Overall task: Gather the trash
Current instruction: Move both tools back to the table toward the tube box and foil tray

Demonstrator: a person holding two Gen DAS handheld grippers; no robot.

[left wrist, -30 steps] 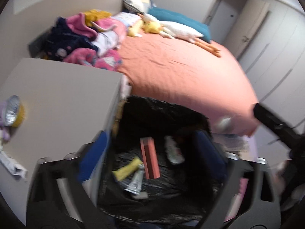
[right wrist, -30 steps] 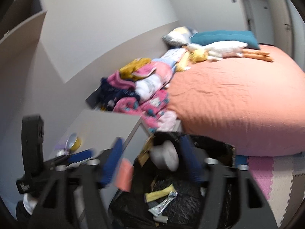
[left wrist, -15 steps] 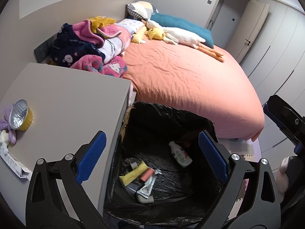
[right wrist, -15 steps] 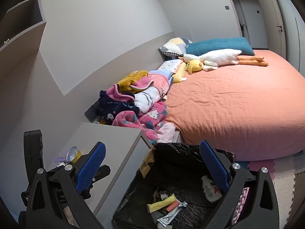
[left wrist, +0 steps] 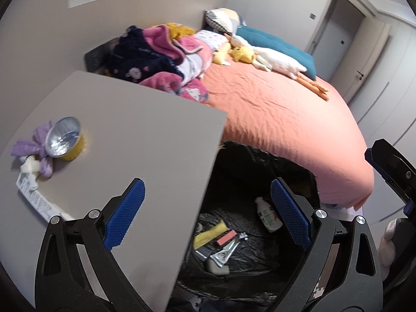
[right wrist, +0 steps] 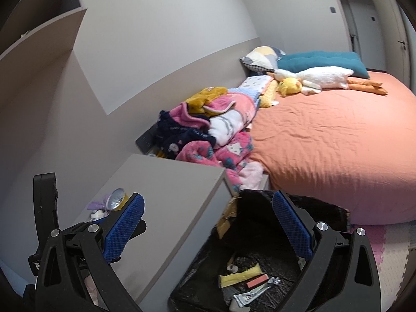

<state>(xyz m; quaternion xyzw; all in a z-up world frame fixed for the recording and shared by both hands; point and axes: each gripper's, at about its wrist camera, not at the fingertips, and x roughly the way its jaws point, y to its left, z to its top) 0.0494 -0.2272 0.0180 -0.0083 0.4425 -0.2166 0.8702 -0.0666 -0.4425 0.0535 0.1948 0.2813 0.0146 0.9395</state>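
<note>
A bed with an orange sheet is spread across the upper right of both views, with a heap of pink and navy clothes piled at its near corner and a white plush goose laid beside a teal cushion towards the top; a grey tabletop is seen at the left and centre of the left wrist view, its edge just beside a bin lined with a black bag in the lower middle; inside the bag, trash is gathered on the bottom: a white bottle, a yellow wrapper, a small pink block and a crumpled silver tube; on the table, at the left edge of the frame, a foil cup with a yellow side is found touching a purple scrap, with a printed paper strip below them; the left gripper is held with its jaws spread wide and nothing between the blue pads; the right gripper is likewise shown released and empty, over the bin's rim and the table edge in the lower part of its own view.
</note>
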